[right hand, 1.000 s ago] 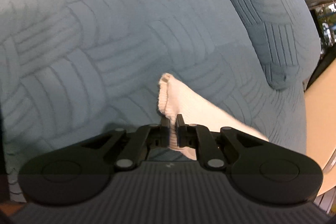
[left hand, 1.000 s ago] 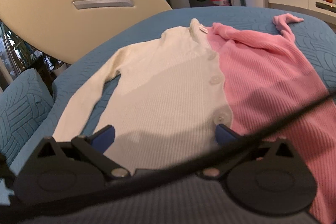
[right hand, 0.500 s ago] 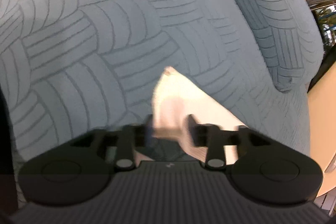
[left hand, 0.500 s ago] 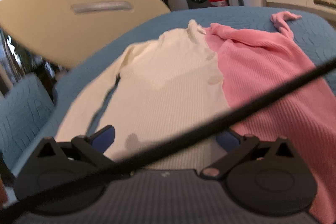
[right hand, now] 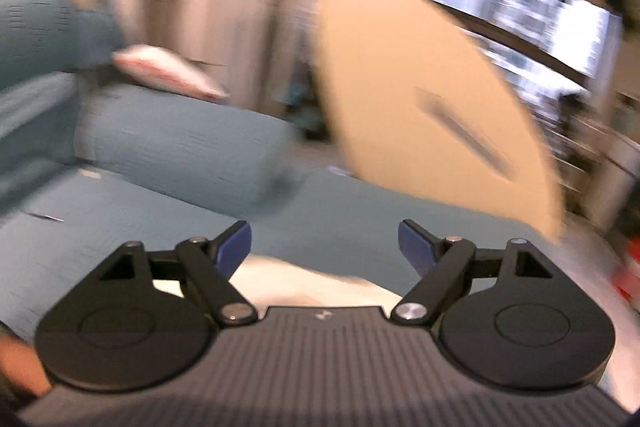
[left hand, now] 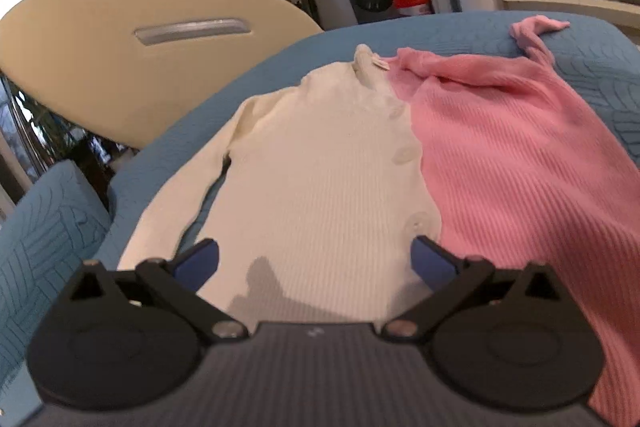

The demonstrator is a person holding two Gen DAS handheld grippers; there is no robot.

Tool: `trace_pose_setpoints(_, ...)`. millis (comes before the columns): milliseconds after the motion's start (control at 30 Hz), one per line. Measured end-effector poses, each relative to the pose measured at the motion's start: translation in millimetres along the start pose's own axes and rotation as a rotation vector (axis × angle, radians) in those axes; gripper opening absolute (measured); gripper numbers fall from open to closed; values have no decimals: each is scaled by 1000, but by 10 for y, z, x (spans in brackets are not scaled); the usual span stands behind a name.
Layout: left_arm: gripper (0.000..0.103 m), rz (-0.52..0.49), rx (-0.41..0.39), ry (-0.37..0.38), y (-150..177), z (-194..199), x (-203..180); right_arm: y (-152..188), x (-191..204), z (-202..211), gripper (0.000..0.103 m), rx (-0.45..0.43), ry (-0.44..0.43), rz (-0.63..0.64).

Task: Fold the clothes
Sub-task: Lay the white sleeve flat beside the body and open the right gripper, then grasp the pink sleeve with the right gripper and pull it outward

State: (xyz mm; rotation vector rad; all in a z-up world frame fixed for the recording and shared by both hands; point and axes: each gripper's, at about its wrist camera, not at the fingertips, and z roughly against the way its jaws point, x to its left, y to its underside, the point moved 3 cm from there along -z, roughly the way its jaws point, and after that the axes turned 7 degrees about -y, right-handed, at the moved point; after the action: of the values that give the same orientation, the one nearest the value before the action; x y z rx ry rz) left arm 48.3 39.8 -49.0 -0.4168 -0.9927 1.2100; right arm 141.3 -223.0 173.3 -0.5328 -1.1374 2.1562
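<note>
- Ribbed knit makes up the cardigan (left hand: 360,179), half cream and half pink, lying spread flat on the bed (left hand: 592,67), whose blue cover is quilted in curved stitch lines.
- Cream buttons (left hand: 418,225) run down the seam where the two colours meet; the cream sleeve (left hand: 180,203) stretches toward the near left corner, the pink sleeve (left hand: 534,35) trails to the far edge and ends in a bunched cuff.
- A smooth beige oval panel (left hand: 140,67) with a silver slot stands beyond the bed; a blue quilted cushion (left hand: 44,235) sits at the lower left.
- The left gripper (left hand: 316,259) hovers low over the cardigan's cream hem, its blue-padded fingers (left hand: 198,261) spread wide with nothing between them.
- The right gripper (right hand: 324,247) is level and pointing across the bed toward the beige panel, the view heavily motion-blurred; its jaws stand wide apart and hold nothing, with a patch of cream fabric (right hand: 304,283) lying just below them.
</note>
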Motion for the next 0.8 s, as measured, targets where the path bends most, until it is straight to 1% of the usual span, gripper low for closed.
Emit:
trace_pose_setpoints(67,103,10,4,7,-9,-17,17,479,-678,-69,83,106,113,-172)
trace_pose_setpoints(133,103,16,2,8,-10,-28,25,889,-1062,-162,83,173,164,-339)
trace_pose_setpoints(167,103,15,-1,6,-13,-30,24,1250,-1356,-260,83,220,187,-511)
trace_pose_setpoints(200,103,12,-5,6,-14,-30,21,1563,-1584,-351,82,235,182,-679)
trace_pose_setpoints(233,103,11,-8,5,-11,-31,21,1692,-1673,-395,82,233,178,-743)
trace_pose_setpoints(267,103,13,-10,5,-6,-25,22,1886,-1819,-481,82,217,193,-840)
trace_pose_setpoints(300,103,15,-13,3,-2,-24,23,2025,-1947,-545,82,178,223,-927)
trace_pose_setpoints(333,103,15,-16,0,2,-20,15,2084,-2005,-550,82,158,230,-973)
trace_pose_setpoints(367,103,13,-18,-2,1,-21,10,2194,-2117,-611,82,130,233,-1065)
trace_pose_setpoints(433,103,4,-30,-6,3,-16,2,2331,-2238,-828,83,112,218,-1203)
trace_pose_setpoints(467,103,0,-37,-7,7,-19,0,2345,-2320,-885,83,73,236,-1216)
trace_pose_setpoints(500,103,-3,-44,-8,10,-22,-3,2353,-2395,-931,64,39,255,-1223)
trace_pose_setpoints(533,103,1,-47,-3,14,-29,6,2326,-2426,-912,26,42,274,-1192)
trace_pose_setpoints(567,103,6,-46,0,16,-32,13,2291,-2455,-885,8,44,295,-1153)
trace_pose_setpoints(600,103,14,-43,6,16,-38,24,2207,-2463,-805,7,40,325,-1066)
trace_pose_setpoints(633,103,22,-40,13,16,-43,36,2104,-2421,-709,7,11,338,-967)
trace_pose_setpoints(667,103,36,-32,21,15,-55,55,1947,-2302,-558,7,-33,332,-819)
trace_pose_setpoints(700,103,54,-22,27,13,-67,76,1753,-2066,-357,7,-82,292,-623)
trace_pose_setpoints(733,103,65,-15,29,12,-78,86,1675,-1888,-250,7,-99,265,-518)
trace_pose_setpoints(800,103,82,-2,31,3,-101,100,1483,-1077,214,7,-137,154,-102)
